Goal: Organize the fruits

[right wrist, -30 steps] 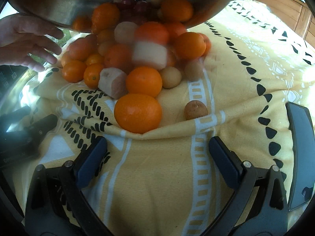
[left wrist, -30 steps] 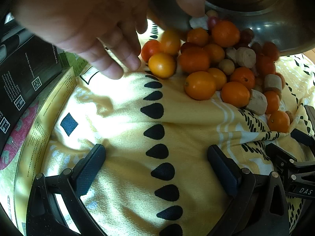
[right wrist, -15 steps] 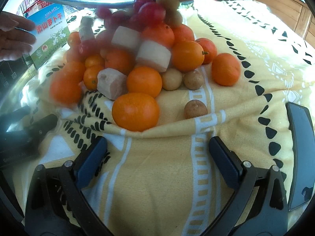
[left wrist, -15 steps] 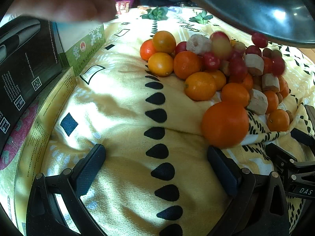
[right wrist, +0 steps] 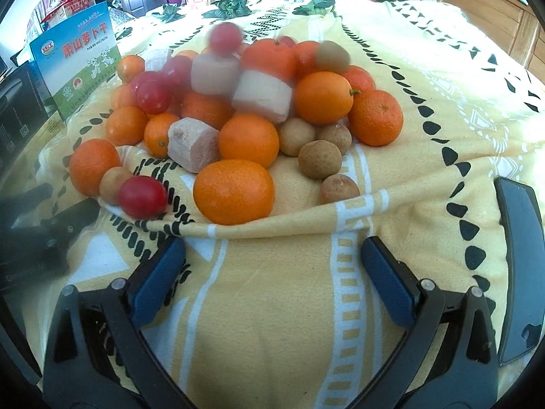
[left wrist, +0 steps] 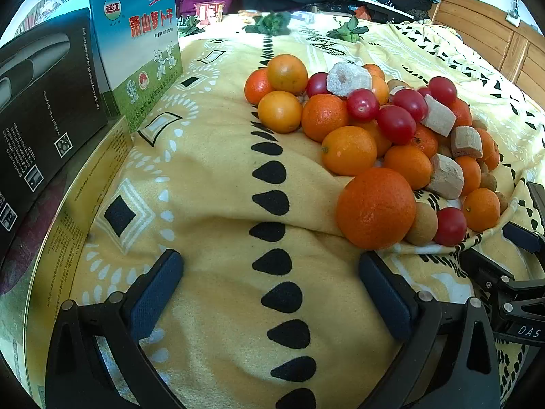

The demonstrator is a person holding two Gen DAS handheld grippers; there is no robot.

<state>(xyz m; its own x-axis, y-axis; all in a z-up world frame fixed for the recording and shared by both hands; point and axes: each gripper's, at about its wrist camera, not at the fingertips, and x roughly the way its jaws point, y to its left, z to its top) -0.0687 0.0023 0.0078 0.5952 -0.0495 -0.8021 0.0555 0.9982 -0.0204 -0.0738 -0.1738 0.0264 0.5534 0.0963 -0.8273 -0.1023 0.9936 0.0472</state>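
The steel bowl and the hand are gone, and we're left facing a heap of oranges, red cherry tomatoes and pale root chunks (right wrist: 235,112) mid-blanket, top pieces blurred, apparently tumbling. Our left gripper (left wrist: 270,301) and right gripper (right wrist: 272,276) hang spread, empty; sorting can begin.

Orange citrus (left wrist: 375,208); red tomatoes (left wrist: 396,124); yellow blanket (left wrist: 211,170), black drops.

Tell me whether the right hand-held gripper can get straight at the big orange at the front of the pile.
Probably yes. The right hand-held gripper is open and empty, and the big orange lies just ahead of it at the near edge of the pile, with only a raised fold of the yellow blanket between them.
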